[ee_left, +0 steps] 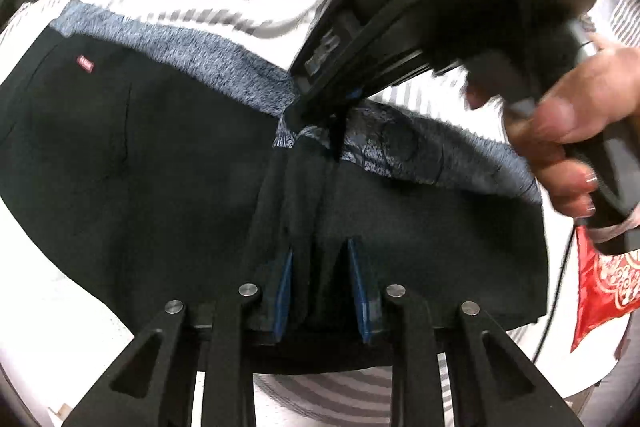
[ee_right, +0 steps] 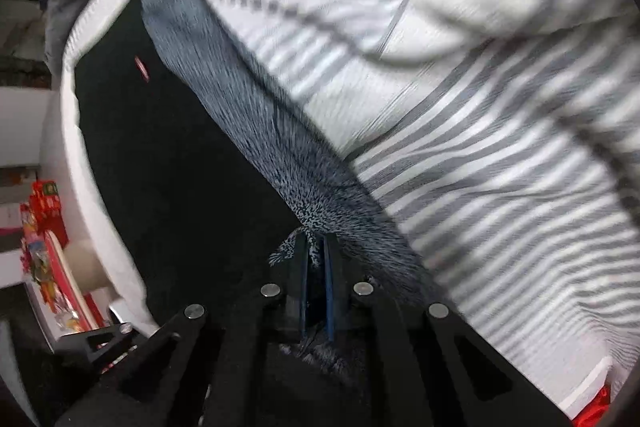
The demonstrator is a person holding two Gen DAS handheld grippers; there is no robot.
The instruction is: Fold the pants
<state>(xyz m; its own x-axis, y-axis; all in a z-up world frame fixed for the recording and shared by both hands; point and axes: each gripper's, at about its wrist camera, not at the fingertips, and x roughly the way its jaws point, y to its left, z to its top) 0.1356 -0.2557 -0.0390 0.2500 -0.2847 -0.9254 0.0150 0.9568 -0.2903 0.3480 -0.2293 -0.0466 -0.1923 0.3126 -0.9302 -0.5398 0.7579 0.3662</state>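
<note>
Black pants (ee_left: 120,155) with a heathered blue-grey waistband (ee_left: 208,63) and a small red tag (ee_left: 85,63) lie on a striped bedsheet. My left gripper (ee_left: 320,251) is shut on a bunched fold of the black fabric between its blue pads (ee_left: 285,287). My right gripper (ee_left: 316,119), held by a hand (ee_left: 568,131), pinches the waistband just beyond it. In the right wrist view the right gripper (ee_right: 316,243) is shut on the waistband (ee_right: 240,115), with the black pants (ee_right: 180,167) to its left.
The white and grey striped sheet (ee_right: 460,107) covers the bed around the pants. A red patterned bag (ee_left: 600,287) hangs at the right. Red packages (ee_right: 44,227) stand beside the bed at the left.
</note>
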